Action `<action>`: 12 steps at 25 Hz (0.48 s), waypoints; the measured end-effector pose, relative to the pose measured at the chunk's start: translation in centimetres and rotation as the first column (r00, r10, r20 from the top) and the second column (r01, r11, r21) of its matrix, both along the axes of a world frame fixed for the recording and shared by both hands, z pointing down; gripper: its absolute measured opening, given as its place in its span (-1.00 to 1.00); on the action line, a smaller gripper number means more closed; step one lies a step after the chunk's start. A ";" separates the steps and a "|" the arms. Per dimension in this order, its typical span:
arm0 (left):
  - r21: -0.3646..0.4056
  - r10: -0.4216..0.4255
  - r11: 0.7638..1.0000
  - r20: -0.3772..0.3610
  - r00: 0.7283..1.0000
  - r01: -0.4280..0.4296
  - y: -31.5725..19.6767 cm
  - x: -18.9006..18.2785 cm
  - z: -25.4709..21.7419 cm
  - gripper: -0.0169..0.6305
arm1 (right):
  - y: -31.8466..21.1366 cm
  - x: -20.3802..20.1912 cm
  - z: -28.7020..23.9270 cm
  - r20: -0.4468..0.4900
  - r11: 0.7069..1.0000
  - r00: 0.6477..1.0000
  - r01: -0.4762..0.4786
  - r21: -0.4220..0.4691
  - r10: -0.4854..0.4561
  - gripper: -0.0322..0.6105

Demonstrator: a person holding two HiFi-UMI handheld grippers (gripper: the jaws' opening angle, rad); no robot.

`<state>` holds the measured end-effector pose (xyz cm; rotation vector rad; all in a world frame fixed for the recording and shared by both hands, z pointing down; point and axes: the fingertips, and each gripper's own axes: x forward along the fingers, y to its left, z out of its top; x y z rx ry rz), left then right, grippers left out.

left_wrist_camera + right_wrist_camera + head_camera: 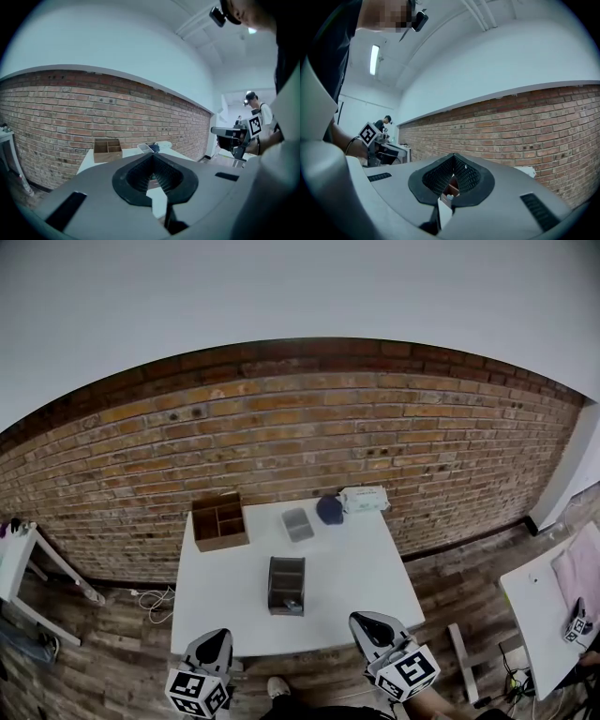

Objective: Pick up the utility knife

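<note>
I cannot pick out a utility knife in any view. A dark compartment organizer (286,584) stands mid-table with a small pale item at its front; what it holds is too small to tell. My left gripper (214,637) hangs at the near edge of the white table (347,577), left of the organizer, jaws together and empty. My right gripper (368,621) is at the near edge to the organizer's right, also shut with nothing held. In the left gripper view the left gripper (152,156) shows its tips meeting. In the right gripper view the right gripper (453,157) shows the same.
At the table's back stand a wooden divided box (220,520), a grey container (297,523), a dark blue object (329,509) and a white pack (364,499). A brick wall (309,427) is behind. A second table (539,610) stands right, a white stand (17,563) left.
</note>
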<state>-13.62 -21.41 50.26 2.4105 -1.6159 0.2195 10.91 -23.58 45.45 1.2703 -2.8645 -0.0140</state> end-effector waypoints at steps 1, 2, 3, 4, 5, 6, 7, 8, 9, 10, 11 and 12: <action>-0.003 0.005 1.000 0.009 1.000 -0.005 -0.9 -0.6 0.1 -0.98 | -0.6 -0.8 -0.2 0.003 1.000 1.000 0.015 0.001 -0.015 -0.90; -0.009 0.011 1.000 0.020 1.000 -0.010 -1.9 -1.2 0.1 -0.98 | -1.2 -1.7 -0.4 0.009 1.000 0.999 0.031 -0.001 -0.031 -0.90; -0.015 0.018 1.000 0.027 0.999 -0.018 -2.9 -1.7 0.2 -0.98 | -1.8 -2.5 -0.6 0.015 0.999 0.999 0.045 -0.004 -0.045 -0.90; -0.020 0.028 0.999 0.028 0.999 -0.028 -3.8 -2.3 0.2 -0.98 | -2.5 -3.3 -0.8 0.016 0.998 0.998 0.055 -0.006 -0.055 -0.90; -0.024 0.040 0.999 0.025 0.999 -0.039 -4.7 -2.8 0.2 -0.98 | -3.2 -4.1 -0.9 0.011 0.998 0.998 0.059 -0.006 -0.059 -0.90; -0.027 0.052 0.998 0.020 0.998 -0.052 -5.6 -3.3 0.3 -0.98 | -3.9 -5.0 -0.9 0.001 0.998 0.998 0.060 -0.004 -0.060 -0.90; -0.030 0.066 0.997 0.015 0.998 -0.065 -6.4 -3.8 0.3 -0.98 | -4.6 -5.8 -0.8 -0.010 0.998 0.998 0.060 -0.001 -0.060 -0.90; -0.032 0.079 0.996 0.010 0.997 -0.078 -7.2 -4.3 0.4 -0.98 | -5.2 -6.7 -0.7 -0.021 0.998 0.998 0.061 -0.001 -0.061 -0.90; -0.035 0.092 0.995 0.005 0.996 -0.091 -8.1 -4.7 0.5 -0.98 | -5.9 -7.6 -0.6 -0.027 0.998 0.998 0.059 -0.007 -0.059 -0.90; -0.036 0.104 0.994 0.001 0.995 -0.104 -9.0 -5.1 0.6 -0.98 | -6.6 -8.5 -0.5 -0.027 0.998 0.998 0.055 -0.021 -0.055 -0.90; -0.036 0.116 0.993 -0.005 0.993 -0.116 -9.8 -5.5 0.6 -0.98 | -7.3 -9.2 -0.4 -0.026 0.998 0.998 0.050 -0.033 -0.051 -0.90; -0.036 0.129 0.991 -0.012 0.992 -0.129 -10.4 -5.7 0.6 -0.98 | -8.0 -9.8 -0.3 -0.029 0.998 0.998 0.047 -0.038 -0.049 -0.90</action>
